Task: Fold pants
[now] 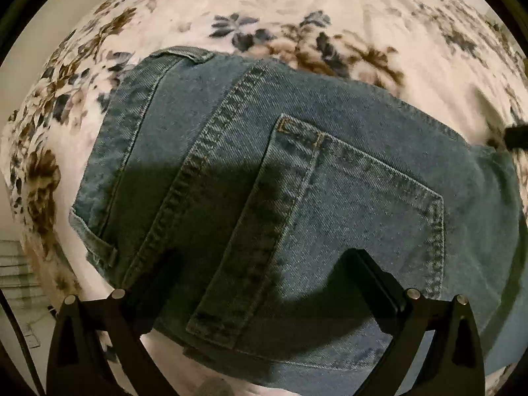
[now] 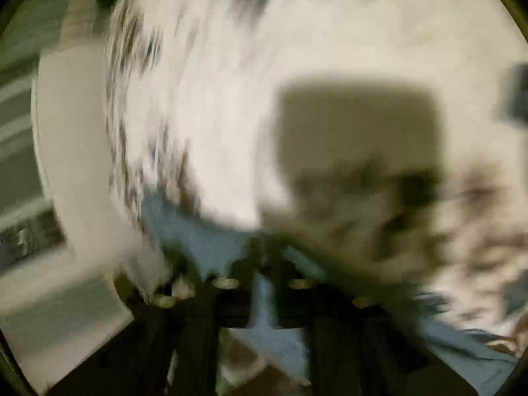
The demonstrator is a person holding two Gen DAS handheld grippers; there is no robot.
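Blue denim pants (image 1: 297,171) lie on a floral bedspread (image 1: 297,6), back pocket (image 1: 346,198) up and waistband at the left. My left gripper (image 1: 264,260) hovers just above the seat of the pants, jaws wide open, nothing between them. The right wrist view is badly blurred by motion. My right gripper (image 2: 262,283) has its jaws close together with a strip of blue denim (image 2: 264,307) between them. More denim (image 2: 184,227) trails to the left of it.
The bed's edge and a pale floor (image 1: 19,264) show at the left in the left wrist view. A white bed corner (image 2: 72,165) and slatted wall (image 2: 16,125) show at the left in the right wrist view. A dark object (image 1: 516,135) sits at the right edge.
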